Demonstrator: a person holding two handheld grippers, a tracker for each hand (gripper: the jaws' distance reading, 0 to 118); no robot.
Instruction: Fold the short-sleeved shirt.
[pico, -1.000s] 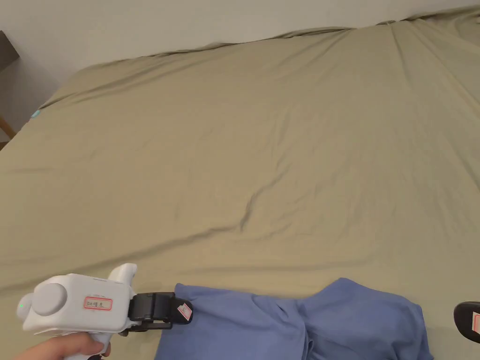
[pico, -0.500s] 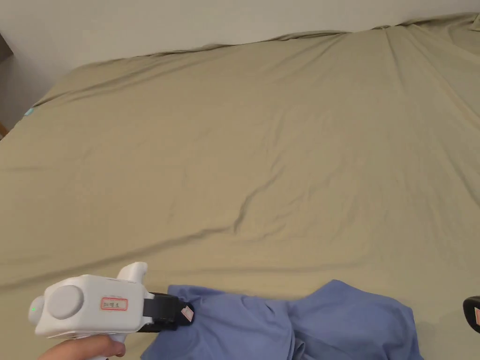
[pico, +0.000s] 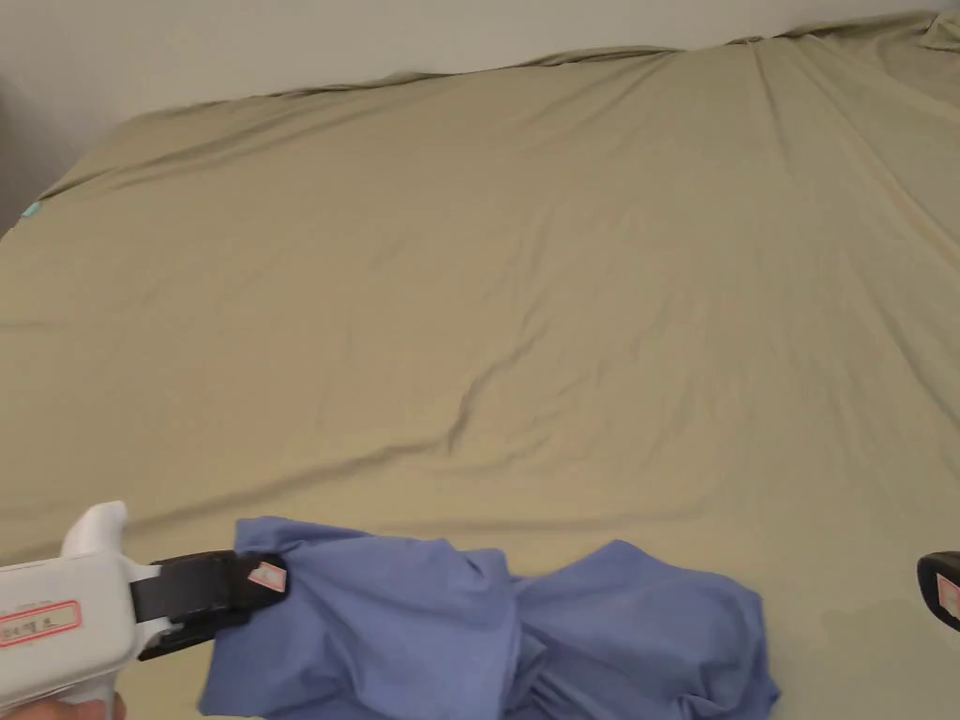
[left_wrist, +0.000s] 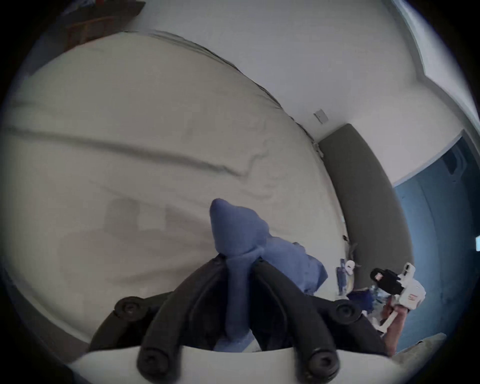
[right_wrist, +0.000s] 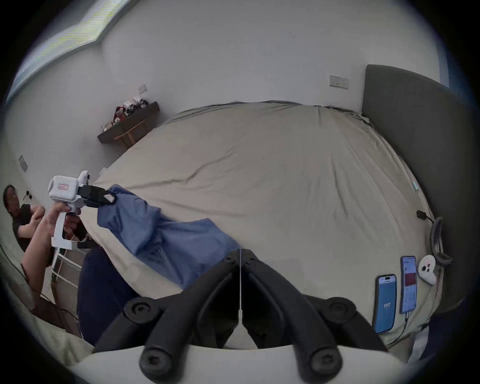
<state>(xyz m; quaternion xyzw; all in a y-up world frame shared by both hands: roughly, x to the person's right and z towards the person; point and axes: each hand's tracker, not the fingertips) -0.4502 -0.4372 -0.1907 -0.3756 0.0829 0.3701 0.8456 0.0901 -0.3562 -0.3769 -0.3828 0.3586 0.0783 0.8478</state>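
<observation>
A crumpled blue short-sleeved shirt (pico: 487, 628) lies at the near edge of the bed. My left gripper (pico: 267, 577) is shut on the shirt's left end and holds it slightly lifted. In the left gripper view a bunch of the blue cloth (left_wrist: 237, 246) runs between the two black jaws. In the right gripper view the shirt (right_wrist: 166, 233) hangs from the left gripper (right_wrist: 110, 199) toward the bed. My right gripper (right_wrist: 241, 256) is shut with nothing between its jaws, to the right of the shirt. Its tip (pico: 942, 586) shows at the right edge of the head view.
The olive bed sheet (pico: 525, 281) stretches wide beyond the shirt, with a few creases. Two phones (right_wrist: 394, 296) and a small white device (right_wrist: 427, 270) lie near the grey headboard (right_wrist: 415, 135). Another person (right_wrist: 18, 213) sits at the far left. A dark shelf (right_wrist: 130, 124) stands by the wall.
My left gripper has pulled the shirt's left end to the left and lifted it a little, bunching the cloth. The head camera has shifted as well.
</observation>
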